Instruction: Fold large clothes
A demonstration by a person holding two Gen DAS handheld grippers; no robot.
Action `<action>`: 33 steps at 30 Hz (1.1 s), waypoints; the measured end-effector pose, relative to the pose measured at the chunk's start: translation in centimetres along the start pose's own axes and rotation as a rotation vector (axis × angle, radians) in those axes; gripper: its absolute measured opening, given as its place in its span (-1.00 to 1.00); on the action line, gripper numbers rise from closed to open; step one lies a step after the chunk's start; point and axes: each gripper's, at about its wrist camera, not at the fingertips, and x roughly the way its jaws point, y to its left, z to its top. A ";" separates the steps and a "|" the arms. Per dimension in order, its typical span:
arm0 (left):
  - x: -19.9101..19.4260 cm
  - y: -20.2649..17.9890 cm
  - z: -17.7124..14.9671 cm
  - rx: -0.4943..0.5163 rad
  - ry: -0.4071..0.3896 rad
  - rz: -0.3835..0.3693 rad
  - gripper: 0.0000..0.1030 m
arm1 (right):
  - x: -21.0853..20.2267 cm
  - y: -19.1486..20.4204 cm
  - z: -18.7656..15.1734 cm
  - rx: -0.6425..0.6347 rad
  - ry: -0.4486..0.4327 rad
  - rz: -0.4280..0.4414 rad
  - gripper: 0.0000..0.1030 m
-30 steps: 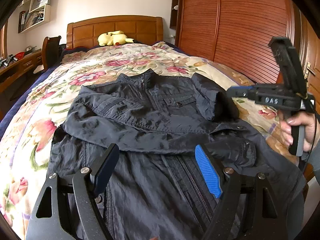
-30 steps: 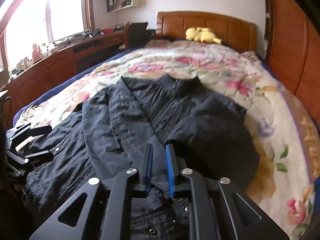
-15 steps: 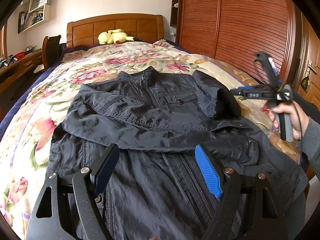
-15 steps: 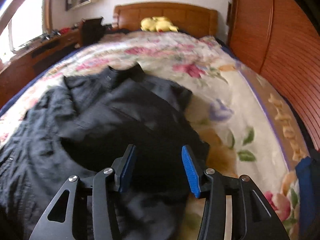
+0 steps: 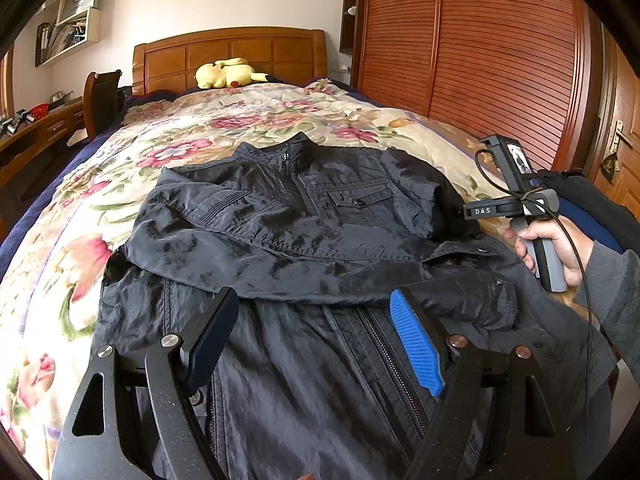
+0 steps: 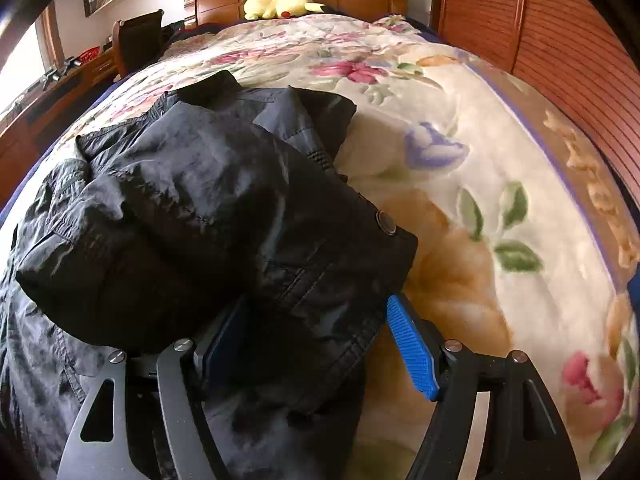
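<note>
Black jacket (image 5: 304,232): lies front-up on the bed, collar toward the headboard, one sleeve folded across the chest.
Left gripper (image 5: 316,336): jaws wide, nothing between them, above the jacket's lower front and zip.
Right gripper (image 6: 316,340): jaws opening; a cuffed fold of the jacket lies between them, pads seemingly not pressing it, though the left pad is half hidden by cloth. Its hand (image 5: 552,248) shows at the bed's right side.
Floral bedspread (image 5: 248,120): cream with pink flowers, under the jacket.
Wooden headboard (image 5: 228,56); yellow plush toy (image 5: 226,74) at its foot.
Slatted wooden wardrobe (image 5: 480,52), right. Desk (image 5: 36,136) and chair (image 5: 102,96), left. Wall shelf (image 5: 70,26) above.
</note>
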 end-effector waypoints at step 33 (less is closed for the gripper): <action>-7.4 6.1 -1.7 -0.034 -0.081 0.071 0.54 | -22.1 15.7 -0.8 -0.422 -0.403 0.157 -0.89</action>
